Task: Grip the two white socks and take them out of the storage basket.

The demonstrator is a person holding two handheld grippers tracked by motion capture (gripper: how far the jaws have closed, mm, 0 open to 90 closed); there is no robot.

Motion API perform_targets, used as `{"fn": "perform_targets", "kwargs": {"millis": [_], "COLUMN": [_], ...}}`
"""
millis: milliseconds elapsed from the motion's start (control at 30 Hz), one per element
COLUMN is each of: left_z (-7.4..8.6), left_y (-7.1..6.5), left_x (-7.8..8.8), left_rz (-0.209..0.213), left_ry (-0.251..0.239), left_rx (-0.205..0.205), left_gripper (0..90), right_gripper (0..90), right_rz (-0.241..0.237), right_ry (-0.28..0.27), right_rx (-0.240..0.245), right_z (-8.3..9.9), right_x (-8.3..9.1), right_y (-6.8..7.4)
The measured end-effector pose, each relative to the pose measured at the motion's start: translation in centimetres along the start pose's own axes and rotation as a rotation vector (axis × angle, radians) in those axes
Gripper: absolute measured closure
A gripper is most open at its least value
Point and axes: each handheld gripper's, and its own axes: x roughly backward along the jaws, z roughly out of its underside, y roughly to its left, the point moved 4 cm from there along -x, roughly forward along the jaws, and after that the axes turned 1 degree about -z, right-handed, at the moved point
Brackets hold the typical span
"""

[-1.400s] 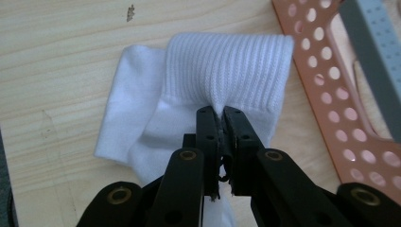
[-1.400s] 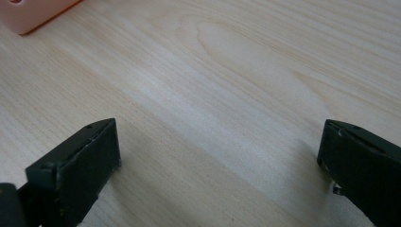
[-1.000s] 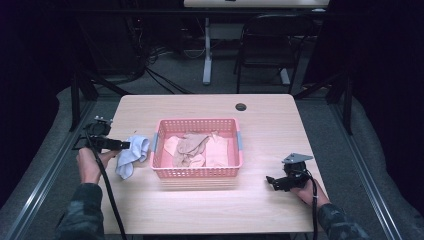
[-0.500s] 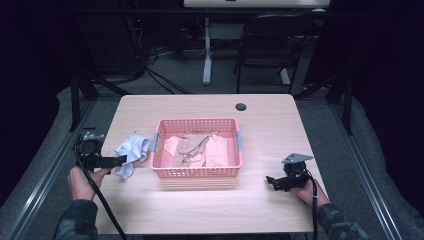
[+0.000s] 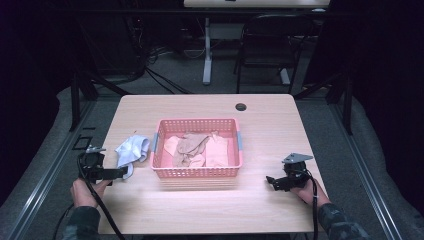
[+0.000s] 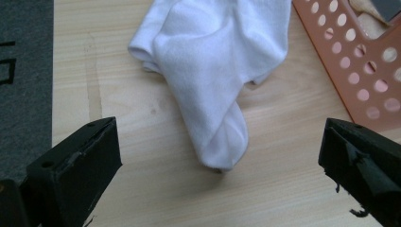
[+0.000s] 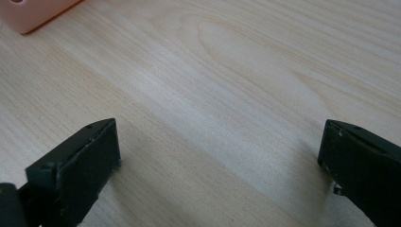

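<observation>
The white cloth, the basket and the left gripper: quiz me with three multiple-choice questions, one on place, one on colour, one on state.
1. Where does the white cloth lie?
A. in the basket
B. on the table left of the basket
C. on the floor

2. What colour is the basket?
A. pink
B. blue
C. green

3. How is the left gripper?
A. shut on the cloth
B. shut on nothing
C. open

Answers: 1 B, the cloth rests on bare wood beside the basket's left wall. 2 A, its perforated walls are pink. 3 C, the left gripper view shows the jaws wide apart, the cloth lying free ahead of them.

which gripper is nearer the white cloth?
Left. The left gripper is right beside the white cloth, jaws open. The right gripper sits across the pink basket, far off.
</observation>
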Motion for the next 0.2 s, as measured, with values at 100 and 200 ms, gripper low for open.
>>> {"fn": "perform_targets", "kwargs": {"millis": [100, 200], "left_z": [-0.12, -0.18], "left_y": [0.10, 0.29], "left_x": [0.09, 0.23], "left_rz": [-0.005, -0.009], "left_ry": [-0.020, -0.042], "left_rx": [0.002, -0.001], "left_gripper": [0.0, 0.0], "right_gripper": [0.0, 0.0], "right_rz": [-0.004, -0.003], "right_ry": [-0.001, -0.001], "right_rx": [-0.002, -0.002], "right_z": [0.00, 0.00], "right_x": [0.00, 0.00], "right_y": [0.03, 0.03]}}
